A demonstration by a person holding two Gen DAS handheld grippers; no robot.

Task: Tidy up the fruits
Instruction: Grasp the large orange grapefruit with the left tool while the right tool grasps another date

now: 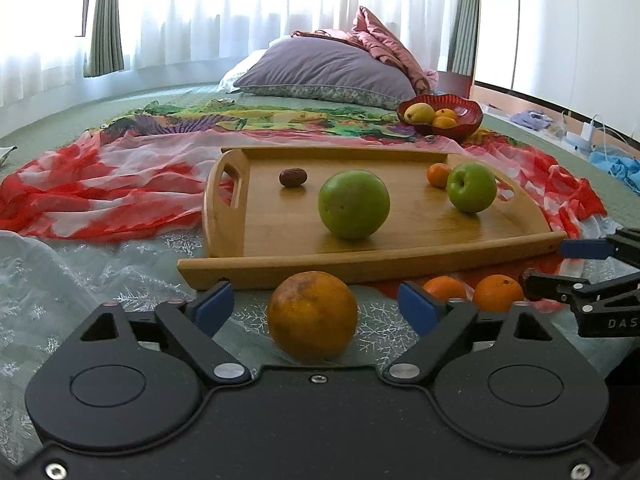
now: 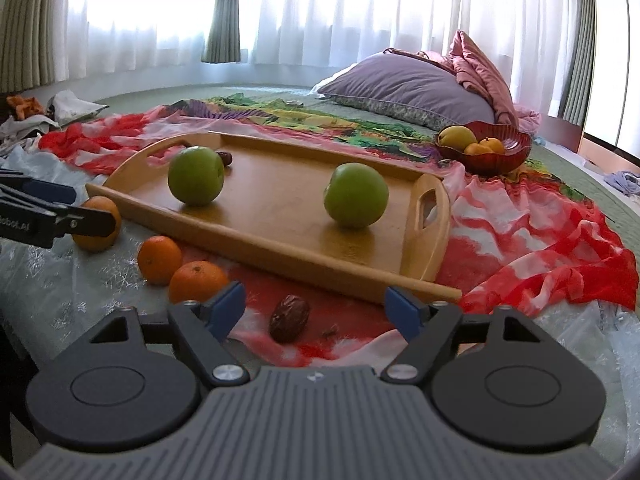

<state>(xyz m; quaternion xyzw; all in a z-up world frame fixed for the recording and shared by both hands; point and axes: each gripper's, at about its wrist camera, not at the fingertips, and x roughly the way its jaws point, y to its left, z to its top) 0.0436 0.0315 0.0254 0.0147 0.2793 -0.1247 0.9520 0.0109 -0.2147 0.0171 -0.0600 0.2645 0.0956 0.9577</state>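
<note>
Both claws stand wide and hold nothing. From the left wrist view, the left claw [image 1: 316, 306] brackets a large orange [image 1: 312, 315] that sits on the bed's pale lace cover, its blue pads apart from the peel on either side. Just beyond lies the wooden tray [image 1: 280, 268], carrying two green apples, the nearer one [image 1: 354, 205] in the middle, a small orange and a date. To grip well, I'd say slide forward until the pads sit level with the fruit's widest part, then close gently, since the soft bedding lets it roll.

From the right wrist view, the right claw [image 2: 316, 306] is spread around a dark date [image 2: 289, 323] lying on the red-and-white scarf [image 2: 540, 248], just short of the tray's near rim. Two small oranges [image 2: 160, 259] rest to its left. A date that small probably needs the pads low, nearly brushing the cloth, without snagging it. A red bowl [image 2: 516, 148] with fruit sits farther back.
</note>
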